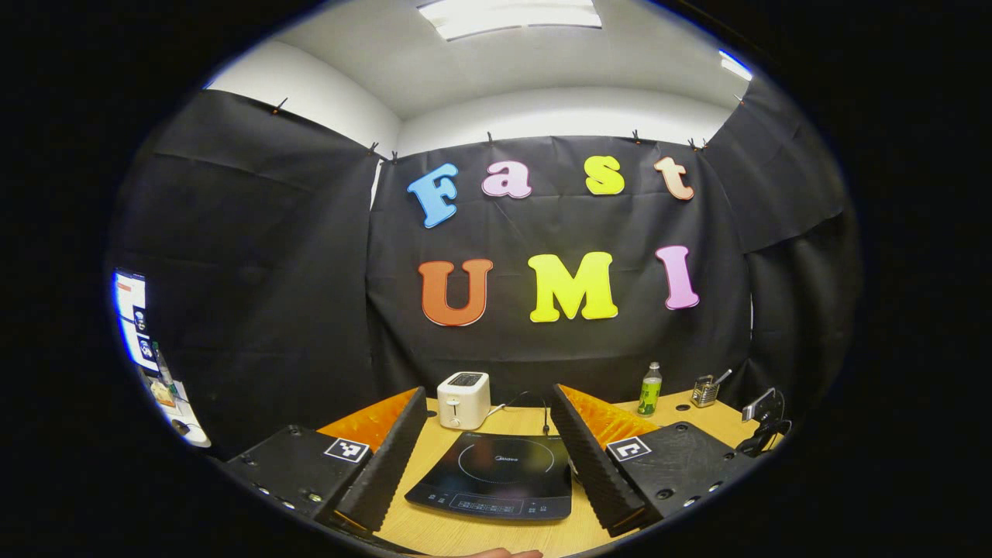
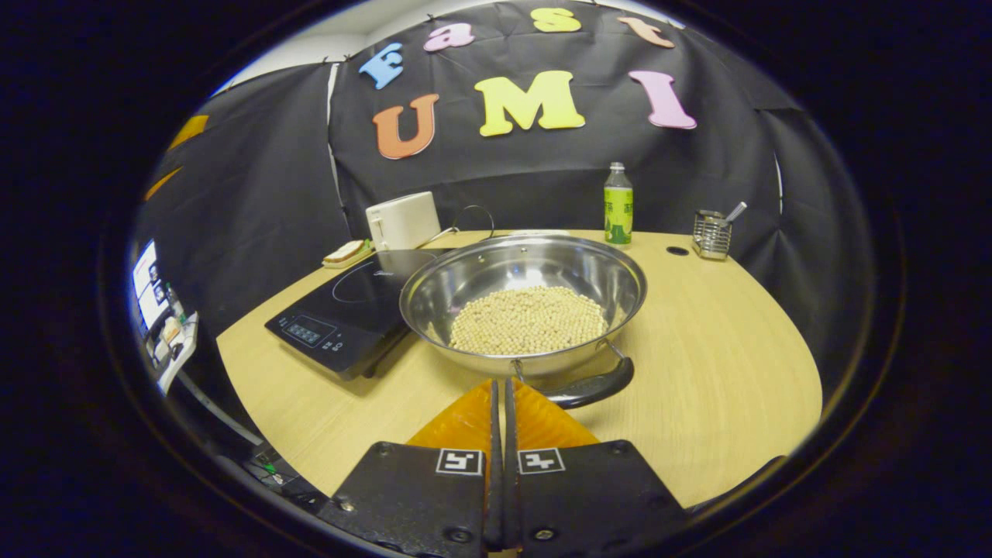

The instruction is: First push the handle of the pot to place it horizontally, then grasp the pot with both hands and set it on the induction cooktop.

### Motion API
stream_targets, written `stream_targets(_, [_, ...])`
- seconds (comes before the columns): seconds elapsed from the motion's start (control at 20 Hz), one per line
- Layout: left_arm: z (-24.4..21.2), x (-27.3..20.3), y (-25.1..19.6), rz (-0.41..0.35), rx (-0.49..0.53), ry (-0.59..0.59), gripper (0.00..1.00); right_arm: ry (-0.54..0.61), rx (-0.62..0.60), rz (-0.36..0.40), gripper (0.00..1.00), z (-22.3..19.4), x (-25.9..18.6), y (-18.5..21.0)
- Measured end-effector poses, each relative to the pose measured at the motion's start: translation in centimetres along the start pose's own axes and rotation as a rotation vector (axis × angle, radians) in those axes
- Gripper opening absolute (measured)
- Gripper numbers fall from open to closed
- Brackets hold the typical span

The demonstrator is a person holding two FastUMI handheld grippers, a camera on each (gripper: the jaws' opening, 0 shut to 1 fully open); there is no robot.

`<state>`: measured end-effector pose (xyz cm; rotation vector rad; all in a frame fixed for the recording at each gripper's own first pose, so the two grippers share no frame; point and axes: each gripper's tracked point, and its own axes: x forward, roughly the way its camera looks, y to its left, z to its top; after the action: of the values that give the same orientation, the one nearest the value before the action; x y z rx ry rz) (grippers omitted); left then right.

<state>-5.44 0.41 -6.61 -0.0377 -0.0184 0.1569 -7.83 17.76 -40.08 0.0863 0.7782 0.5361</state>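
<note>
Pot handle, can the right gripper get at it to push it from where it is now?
Probably yes: the right gripper, fingers shut, sits just short of the handle at the pot's near rim, with nothing between.

One pot [image 2: 523, 306] just ahead of the closed right gripper [image 2: 500, 403], with two handles: one [image 2: 590, 387] beside the fingertips, one at the far-left rim, partly hidden. One heap of pale beans [image 2: 528, 319] inside, too many to count. One induction cooktop [image 1: 496, 474] between the spread fingers of the left gripper [image 1: 488, 457]. One toaster [image 1: 463, 399] beyond it. One green bottle [image 2: 618, 204] far ahead. One wire holder [image 2: 711, 233] with one utensil. One sandwich [image 2: 346, 252] ahead-left. One table [image 2: 721, 349] under all.
</note>
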Motion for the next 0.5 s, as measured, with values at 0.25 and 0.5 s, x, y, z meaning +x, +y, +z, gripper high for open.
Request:
stream_targets(0.25, [1.1,0.0,0.3,0.032,0.039,-0.036,0.95,-0.010,0.019,-0.057,0.04,0.5,-0.1,-2.4])
stream_targets(0.5, [1.3,-0.3,-0.3,0.023,0.026,-0.039,0.96,-0.012,0.051,-0.087,0.04,0.9,-0.1,-4.4])
